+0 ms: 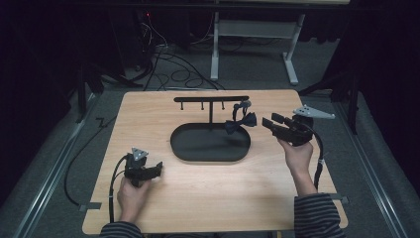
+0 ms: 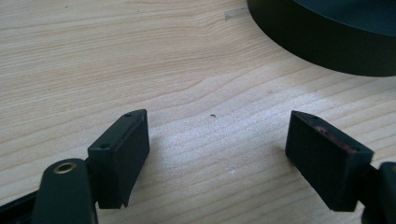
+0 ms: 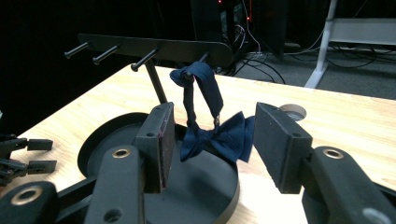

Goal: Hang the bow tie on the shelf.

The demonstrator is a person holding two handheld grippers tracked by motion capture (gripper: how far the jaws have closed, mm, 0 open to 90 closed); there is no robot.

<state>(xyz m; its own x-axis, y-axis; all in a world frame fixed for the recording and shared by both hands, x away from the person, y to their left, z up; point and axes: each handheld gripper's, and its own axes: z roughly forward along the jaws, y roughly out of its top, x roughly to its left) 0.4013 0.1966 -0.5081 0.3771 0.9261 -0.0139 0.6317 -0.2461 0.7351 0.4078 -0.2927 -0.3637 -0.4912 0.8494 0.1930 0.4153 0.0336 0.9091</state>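
Bow tie (image 3: 219, 140) hangs by its strap loop from the end peg of the hanger bar (image 3: 154, 46), knot and wings dangling just above the right end of the black oval tray (image 1: 210, 154) — strap over the peg carries the weight, so it needs no grip to stay put

Near to far:
- left gripper (image 1: 157, 169) sits low near the front-left corner of the desk (image 1: 148, 208), jaws spread wide over bare wood, nothing between them. Looks parked: clear of the stand, not steadying the tray. Left gripper view shows the tray wall (image 2: 322, 42) just ahead and to one side, apart from the pads
- right gripper (image 1: 271, 121) is held off the desk near the right edge, level, jaws pointing at the tie from the right. Jaws spread, pads (image 3: 163, 144) not touching fabric; tie is beyond the fingertips, framed in the gap in the right gripper view, not pinched
- tray sits mid-desk, post rises from its back rim, bar runs parallel to the far edge with pegs pointing toward the person, so loops slide on and off from the front
- tie is on the rightmost peg, closest to the right hand, which fits a one-handed hang from that side

My read: hang is done and the open right jaws are a release, tie is self-supporting. Only risk I see is the strap riding near the peg tip; can't tell how far on it sits
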